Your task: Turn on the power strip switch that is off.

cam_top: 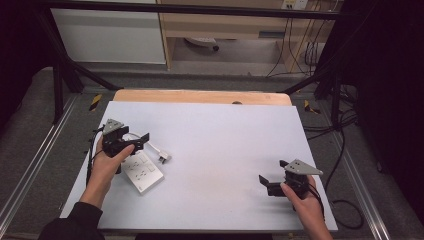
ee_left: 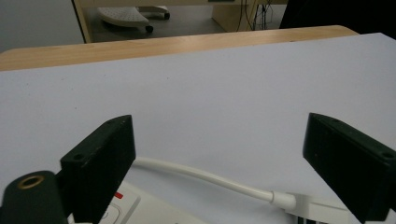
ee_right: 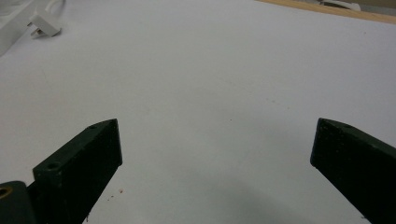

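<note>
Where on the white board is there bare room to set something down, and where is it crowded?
The middle of the board, between the power strip and the right gripper, is bare, as is the far half. It is crowded near the left edge, where strip, cord, plug and left gripper sit.

White sheet [cam_top: 225, 145] on wooden table [cam_top: 200, 96]

White power strip [cam_top: 143, 172], white cable [ee_left: 201, 175] and plug [cam_top: 164, 158], black grippers, pale lilac tabletop [cam_top: 220, 140]
</note>
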`<action>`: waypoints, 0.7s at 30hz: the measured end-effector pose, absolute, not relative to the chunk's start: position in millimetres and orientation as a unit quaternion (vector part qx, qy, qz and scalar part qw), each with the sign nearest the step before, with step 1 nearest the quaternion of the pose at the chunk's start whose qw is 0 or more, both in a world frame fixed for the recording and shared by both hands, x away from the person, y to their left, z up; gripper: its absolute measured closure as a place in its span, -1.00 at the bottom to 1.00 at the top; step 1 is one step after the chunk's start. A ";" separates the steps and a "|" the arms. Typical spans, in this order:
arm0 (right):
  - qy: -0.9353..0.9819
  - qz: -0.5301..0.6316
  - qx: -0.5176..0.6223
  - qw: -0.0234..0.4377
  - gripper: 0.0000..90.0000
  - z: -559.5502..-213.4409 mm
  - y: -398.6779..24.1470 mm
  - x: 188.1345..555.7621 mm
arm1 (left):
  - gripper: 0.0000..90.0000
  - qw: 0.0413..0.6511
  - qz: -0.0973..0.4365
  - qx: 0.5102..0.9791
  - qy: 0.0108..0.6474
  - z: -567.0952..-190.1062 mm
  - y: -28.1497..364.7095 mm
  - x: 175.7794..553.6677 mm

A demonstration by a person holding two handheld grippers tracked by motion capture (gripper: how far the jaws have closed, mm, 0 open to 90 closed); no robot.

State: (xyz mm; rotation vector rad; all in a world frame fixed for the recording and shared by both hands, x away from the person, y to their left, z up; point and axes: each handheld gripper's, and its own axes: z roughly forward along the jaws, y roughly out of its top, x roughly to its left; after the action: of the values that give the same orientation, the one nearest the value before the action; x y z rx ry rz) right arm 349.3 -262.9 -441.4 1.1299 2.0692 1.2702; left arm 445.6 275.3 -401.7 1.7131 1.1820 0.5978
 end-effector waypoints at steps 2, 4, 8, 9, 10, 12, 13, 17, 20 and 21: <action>0.752 0.462 0.411 0.230 -0.94 -441.2 -262.9 349.2 | -0.84 0.473 0.243 0.698 0.480 -399.5 275.3 443.3; 0.752 0.462 0.411 0.230 -0.94 -441.1 -263.0 349.2 | -0.84 0.477 0.241 0.697 0.477 -397.1 275.4 440.5; 0.750 0.463 0.413 0.229 -0.94 -441.0 -262.8 348.9 | -0.84 0.480 0.241 0.697 0.475 -393.8 275.9 435.9; 0.751 0.463 0.412 0.229 -0.94 -441.1 -262.9 349.0 | -0.84 0.480 0.241 0.698 0.474 -392.7 276.5 434.7; 0.751 0.463 0.413 0.229 -0.94 -441.1 -262.8 349.0 | -0.84 0.481 0.240 0.698 0.474 -391.6 276.8 433.1; 0.750 0.463 0.413 0.229 -0.94 -440.9 -262.9 348.9 | -0.84 0.484 0.242 0.695 0.473 -389.5 277.5 430.4; 0.750 0.463 0.414 0.228 -0.94 -441.0 -262.8 348.8 | -0.84 0.485 0.242 0.695 0.472 -388.6 278.2 429.4; 0.750 0.463 0.413 0.229 -0.94 -441.1 -262.6 348.9 | -0.86 0.487 0.244 0.696 0.468 -385.0 280.5 423.4; 0.750 0.463 0.413 0.229 -0.94 -440.8 -262.5 348.8 | -0.86 0.489 0.242 0.695 0.469 -382.7 282.3 418.8; 0.750 0.463 0.414 0.229 -0.94 -440.8 -262.6 348.6 | -0.86 0.489 0.241 0.695 0.469 -382.1 282.6 417.5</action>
State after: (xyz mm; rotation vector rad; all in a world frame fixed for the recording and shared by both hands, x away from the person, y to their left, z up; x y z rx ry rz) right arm 348.6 -262.6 -440.8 1.1384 2.0638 1.2743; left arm 417.5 282.6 -382.1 1.6893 1.1387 0.5869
